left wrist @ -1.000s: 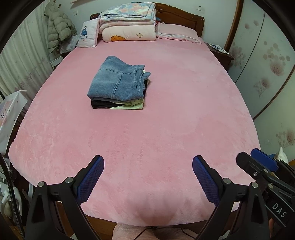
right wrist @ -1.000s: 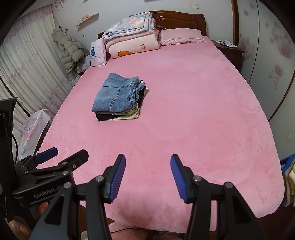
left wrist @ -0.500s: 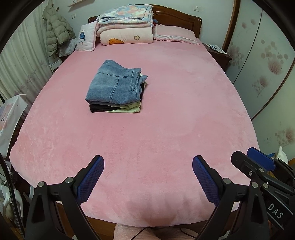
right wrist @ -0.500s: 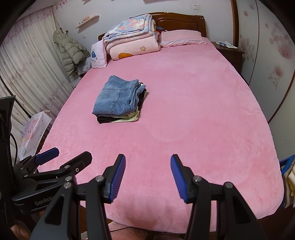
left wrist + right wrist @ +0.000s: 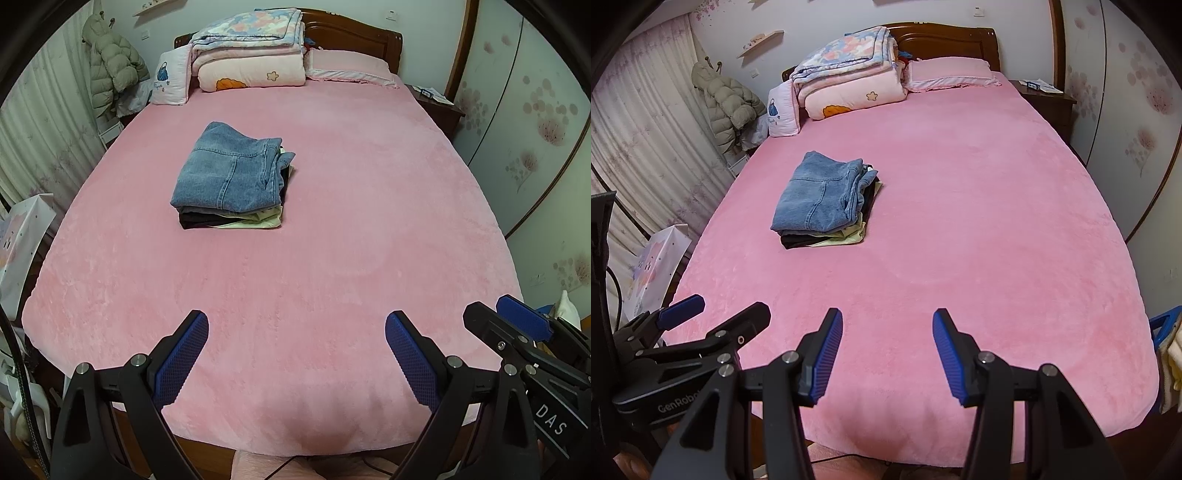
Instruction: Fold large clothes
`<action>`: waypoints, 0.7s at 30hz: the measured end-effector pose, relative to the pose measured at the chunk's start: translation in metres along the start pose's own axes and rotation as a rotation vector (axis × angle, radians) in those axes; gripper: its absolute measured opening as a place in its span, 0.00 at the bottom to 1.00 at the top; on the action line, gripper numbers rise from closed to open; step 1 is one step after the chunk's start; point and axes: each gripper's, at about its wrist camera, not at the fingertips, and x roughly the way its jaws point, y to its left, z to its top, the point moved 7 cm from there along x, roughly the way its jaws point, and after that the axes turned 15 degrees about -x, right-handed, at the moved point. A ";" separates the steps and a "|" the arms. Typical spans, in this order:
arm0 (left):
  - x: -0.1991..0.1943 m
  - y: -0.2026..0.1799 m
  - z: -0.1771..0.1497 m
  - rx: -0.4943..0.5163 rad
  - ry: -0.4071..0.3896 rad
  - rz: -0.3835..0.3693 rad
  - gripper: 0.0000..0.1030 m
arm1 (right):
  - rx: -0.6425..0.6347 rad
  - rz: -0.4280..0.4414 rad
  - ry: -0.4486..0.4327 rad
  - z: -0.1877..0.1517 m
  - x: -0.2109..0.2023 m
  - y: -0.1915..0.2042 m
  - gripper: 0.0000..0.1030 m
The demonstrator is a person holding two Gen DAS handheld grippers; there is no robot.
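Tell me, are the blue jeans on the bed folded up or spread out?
Folded. The jeans lie as a compact rectangle topping a small stack of clothes on the pink bed.

Black claw (image 5: 296, 332), blue textured pads (image 5: 181, 363).

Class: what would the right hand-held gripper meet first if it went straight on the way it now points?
Probably bare pink bedspread. The right hand-held gripper hangs open over the bed's foot, aimed along the bed; the folded clothes stack lies left of that line. Depth is uncertain.

Folded jeans (image 5: 822, 195) atop clothes stack (image 5: 827, 236) — pink bed (image 5: 979, 221)
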 end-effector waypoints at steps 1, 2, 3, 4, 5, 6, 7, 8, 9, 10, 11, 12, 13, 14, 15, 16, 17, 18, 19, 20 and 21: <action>0.000 -0.001 0.000 0.001 0.002 0.001 0.93 | 0.002 0.000 0.002 0.000 0.001 -0.001 0.50; 0.001 -0.001 0.001 0.001 0.003 0.001 0.93 | 0.003 0.000 0.004 0.000 0.000 -0.002 0.50; 0.001 -0.001 0.001 0.002 0.005 0.002 0.93 | 0.004 -0.001 0.006 0.000 0.001 -0.002 0.50; 0.002 -0.002 0.001 0.002 0.006 0.003 0.93 | 0.005 -0.003 0.007 0.000 0.001 -0.002 0.50; 0.002 -0.002 0.002 0.003 0.007 0.002 0.93 | 0.005 -0.005 0.008 0.000 0.001 -0.002 0.50; 0.002 -0.002 0.002 0.003 0.007 0.003 0.93 | 0.007 -0.006 0.009 0.001 0.002 0.000 0.50; 0.002 -0.002 0.002 0.005 0.008 0.003 0.93 | 0.008 -0.008 0.010 0.001 0.002 0.000 0.50; 0.002 -0.002 0.003 0.006 0.008 0.004 0.93 | 0.009 -0.010 0.011 0.002 0.002 0.001 0.50; 0.002 -0.003 0.003 0.007 0.009 0.005 0.93 | 0.009 -0.012 0.012 0.002 0.003 0.002 0.50; 0.002 -0.003 0.003 0.008 0.010 0.006 0.93 | 0.010 -0.013 0.013 0.002 0.003 0.001 0.50; 0.003 -0.003 0.003 0.009 0.010 0.007 0.93 | 0.011 -0.014 0.014 0.003 0.004 0.002 0.50; 0.003 -0.003 0.004 0.010 0.011 0.007 0.93 | 0.012 -0.014 0.016 0.003 0.004 0.002 0.50; 0.004 -0.003 0.004 0.011 0.013 0.006 0.93 | 0.014 -0.014 0.017 0.003 0.005 0.003 0.50; 0.004 -0.003 0.004 0.011 0.015 0.006 0.93 | 0.015 -0.014 0.018 0.003 0.005 0.003 0.50; 0.005 -0.003 0.004 0.012 0.017 0.006 0.93 | 0.016 -0.014 0.020 0.003 0.006 0.003 0.50; 0.005 -0.003 0.004 0.012 0.019 0.006 0.93 | 0.017 -0.014 0.022 0.003 0.006 0.003 0.50; 0.006 -0.002 0.004 0.012 0.020 0.007 0.93 | 0.018 -0.014 0.023 0.003 0.007 0.004 0.50; 0.006 -0.002 0.004 0.012 0.021 0.007 0.93 | 0.019 -0.014 0.024 0.003 0.007 0.004 0.50; 0.006 -0.001 0.005 0.013 0.021 0.007 0.93 | 0.021 -0.014 0.025 0.003 0.008 0.005 0.50; 0.006 -0.002 0.005 0.012 0.021 0.008 0.93 | 0.022 -0.014 0.025 0.004 0.008 0.005 0.50; 0.006 -0.001 0.005 0.013 0.022 0.008 0.93 | 0.022 -0.014 0.026 0.004 0.008 0.005 0.50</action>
